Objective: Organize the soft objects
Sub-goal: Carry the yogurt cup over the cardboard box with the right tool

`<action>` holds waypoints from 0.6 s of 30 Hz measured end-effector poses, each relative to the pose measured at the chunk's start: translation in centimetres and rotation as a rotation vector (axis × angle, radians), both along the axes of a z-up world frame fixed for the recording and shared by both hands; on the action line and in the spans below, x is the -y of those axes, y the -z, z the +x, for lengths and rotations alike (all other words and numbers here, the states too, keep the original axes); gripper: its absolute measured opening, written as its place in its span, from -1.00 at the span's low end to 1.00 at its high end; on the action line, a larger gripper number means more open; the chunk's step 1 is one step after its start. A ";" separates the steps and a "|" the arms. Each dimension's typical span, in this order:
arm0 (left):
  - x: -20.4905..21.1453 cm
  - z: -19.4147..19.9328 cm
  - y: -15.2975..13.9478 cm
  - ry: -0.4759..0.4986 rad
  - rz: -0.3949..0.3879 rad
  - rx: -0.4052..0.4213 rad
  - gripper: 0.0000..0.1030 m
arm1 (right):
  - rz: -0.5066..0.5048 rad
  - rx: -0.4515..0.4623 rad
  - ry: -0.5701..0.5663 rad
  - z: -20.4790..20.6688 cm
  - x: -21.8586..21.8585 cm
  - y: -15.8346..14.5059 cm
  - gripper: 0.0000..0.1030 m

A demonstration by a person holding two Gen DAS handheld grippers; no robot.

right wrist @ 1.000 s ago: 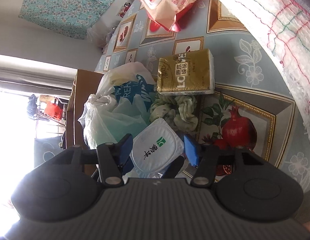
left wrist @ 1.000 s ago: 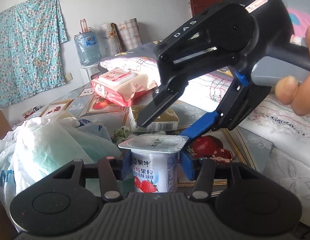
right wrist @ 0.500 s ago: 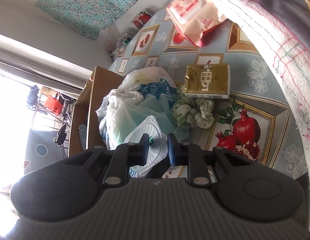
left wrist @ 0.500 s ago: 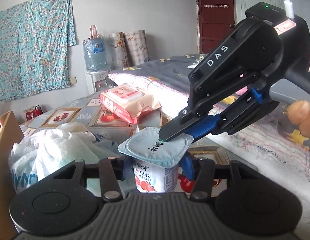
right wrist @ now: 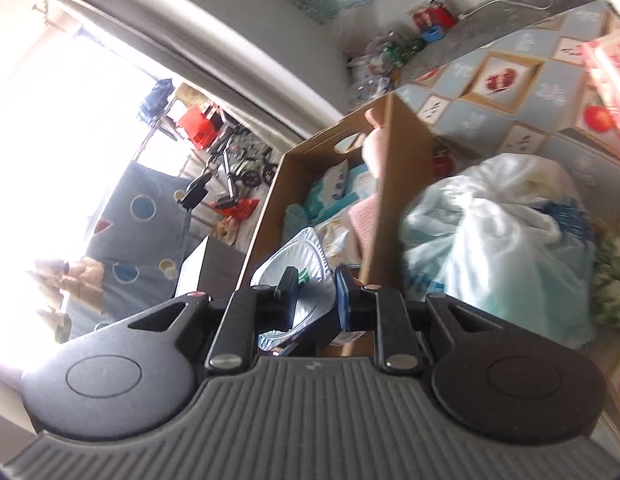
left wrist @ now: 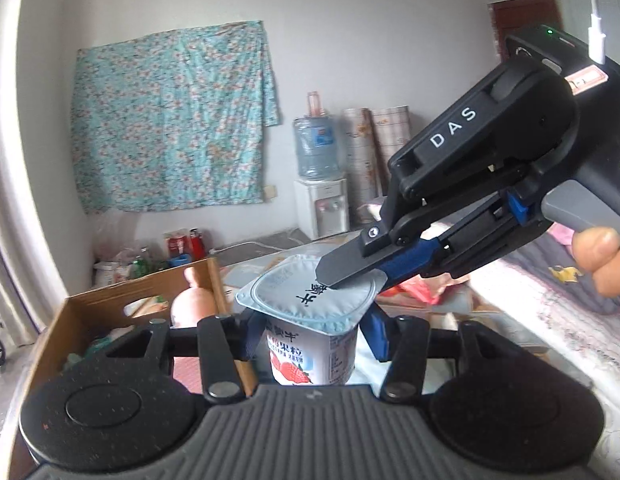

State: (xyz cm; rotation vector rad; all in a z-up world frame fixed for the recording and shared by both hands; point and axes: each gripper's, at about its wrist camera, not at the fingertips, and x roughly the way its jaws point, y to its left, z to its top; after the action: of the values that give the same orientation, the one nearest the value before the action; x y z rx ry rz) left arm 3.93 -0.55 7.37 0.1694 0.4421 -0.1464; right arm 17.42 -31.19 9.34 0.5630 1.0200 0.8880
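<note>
Two jaws on one yogurt cup [left wrist: 312, 344], left gripper [left wrist: 310, 334] clasping its body, right gripper [left wrist: 350, 276] pinching its lid rim

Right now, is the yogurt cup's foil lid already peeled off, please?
No, the foil lid still covers the yogurt cup, pinched at its rim by the right gripper.

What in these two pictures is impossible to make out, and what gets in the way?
- Left wrist view: the yogurt cup bottom, hidden behind the left hand-held gripper.
- Left wrist view: most of the cardboard box contents, blocked by its wall and the gripper body.
- Right wrist view: the window area, washed out by glare.
- Right wrist view: items inside the box, blurred.
</note>
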 end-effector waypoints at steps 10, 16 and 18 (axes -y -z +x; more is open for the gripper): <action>-13.8 4.3 1.7 -0.233 -0.087 -0.329 0.01 | -0.112 -0.218 -0.253 5.6 -18.5 4.6 -0.57; -18.9 6.4 5.3 -0.281 -0.167 -0.513 0.02 | -0.204 -0.308 -0.293 6.9 -23.8 8.9 -0.55; -20.0 6.6 6.3 -0.289 -0.203 -0.551 0.02 | -0.221 -0.320 -0.295 7.3 -24.7 9.8 -0.55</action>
State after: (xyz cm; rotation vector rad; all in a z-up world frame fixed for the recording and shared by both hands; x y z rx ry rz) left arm 10.54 19.41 1.02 -0.1414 0.9895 0.0508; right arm 24.75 -6.50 -0.46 0.3780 1.5002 0.9450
